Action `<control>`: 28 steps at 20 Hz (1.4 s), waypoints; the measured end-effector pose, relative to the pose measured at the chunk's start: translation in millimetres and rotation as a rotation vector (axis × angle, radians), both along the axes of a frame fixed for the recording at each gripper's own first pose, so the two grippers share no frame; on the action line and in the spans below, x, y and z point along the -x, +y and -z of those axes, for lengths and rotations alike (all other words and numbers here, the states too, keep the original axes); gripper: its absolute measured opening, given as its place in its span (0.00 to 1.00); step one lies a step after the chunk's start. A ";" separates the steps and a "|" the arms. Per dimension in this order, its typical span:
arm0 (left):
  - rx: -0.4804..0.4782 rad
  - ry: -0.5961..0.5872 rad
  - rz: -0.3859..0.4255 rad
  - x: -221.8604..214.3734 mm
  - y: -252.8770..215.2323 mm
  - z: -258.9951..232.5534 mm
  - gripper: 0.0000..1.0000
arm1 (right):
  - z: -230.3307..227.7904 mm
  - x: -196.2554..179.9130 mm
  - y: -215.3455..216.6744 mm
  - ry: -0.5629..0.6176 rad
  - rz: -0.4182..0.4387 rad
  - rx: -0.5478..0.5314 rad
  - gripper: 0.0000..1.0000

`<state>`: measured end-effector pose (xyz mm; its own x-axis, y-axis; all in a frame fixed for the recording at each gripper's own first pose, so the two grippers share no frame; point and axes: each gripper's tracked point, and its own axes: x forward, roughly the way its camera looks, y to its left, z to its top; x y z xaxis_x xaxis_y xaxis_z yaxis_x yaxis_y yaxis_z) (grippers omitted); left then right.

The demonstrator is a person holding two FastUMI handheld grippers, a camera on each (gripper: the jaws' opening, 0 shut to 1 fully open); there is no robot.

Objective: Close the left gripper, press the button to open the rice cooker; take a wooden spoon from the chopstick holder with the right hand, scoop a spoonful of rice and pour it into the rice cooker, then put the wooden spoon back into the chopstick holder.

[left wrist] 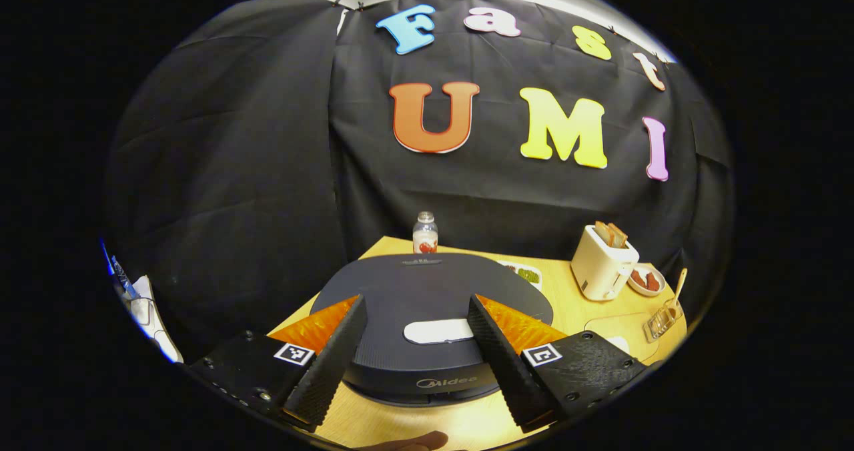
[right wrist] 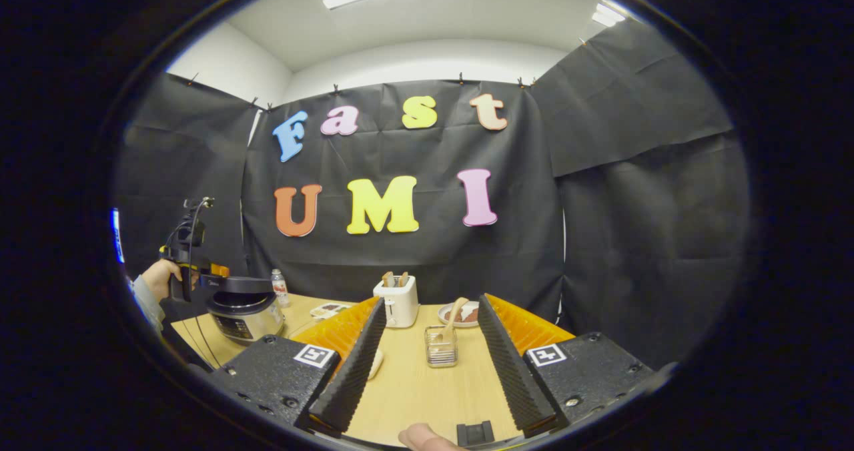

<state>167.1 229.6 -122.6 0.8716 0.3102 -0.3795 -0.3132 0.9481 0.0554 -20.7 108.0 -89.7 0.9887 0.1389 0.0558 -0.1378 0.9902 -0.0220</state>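
Low centre of the left gripper view, the left gripper (left wrist: 417, 344) is hanging w/ both fingers spread wide, nothing between the pads, straddling the dark lid of the rice cooker (left wrist: 427, 291). Lid's down, and its white button (left wrist: 437, 331) is sitting right in the gap between the fingers; whether a fingertip is touching the lid, can't tell. Behind the cooker, a small bottle (left wrist: 425, 232) is standing upright at the table's far edge. Over at the right of the frame the white toaster (left wrist: 602, 264) is showing bread in its slots, a small dish (left wrist: 646, 281) just beside it, and the clear chopstick holder (left wrist: 662, 321) is sitting at the far right w/ the wooden spoon (left wrist: 678, 285) poking up out of it.

Switching to the right gripper view: the right gripper (right wrist: 427, 377) is also wide open & empty, low over the wooden table (right wrist: 413, 391). Chopstick holder (right wrist: 441, 346) is landing dead centre between its fingers, farther off, spoon (right wrist: 454, 314) leaning up & right out of it. Toaster (right wrist: 399, 301) is sitting just behind, to the left. Far left of the frame, the rice cooker (right wrist: 241, 311) is resting on the table, w/ a hand (right wrist: 160, 279) holding the other gripper above it.
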 end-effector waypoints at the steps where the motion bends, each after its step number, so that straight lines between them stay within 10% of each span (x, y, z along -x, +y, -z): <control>1: 0.013 0.044 -0.004 4.2 -0.3 12.1 0.98 | -2.2 4.5 1.2 -0.006 0.000 0.011 0.90; 10: -0.003 0.072 -0.016 22.6 -17.5 29.0 0.98 | 7.1 2.0 7.0 0.024 -0.011 0.017 0.90; 28: -0.155 -0.383 0.023 3.7 -18.3 33.4 0.96 | 22.5 -4.0 23.9 0.049 -0.034 0.039 0.87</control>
<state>163.3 211.2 -156.0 0.9481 0.3171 0.0234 -0.3179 0.9446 0.0817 -16.6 131.9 -112.2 0.9848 0.1739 0.0010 -0.1736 0.9834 -0.0530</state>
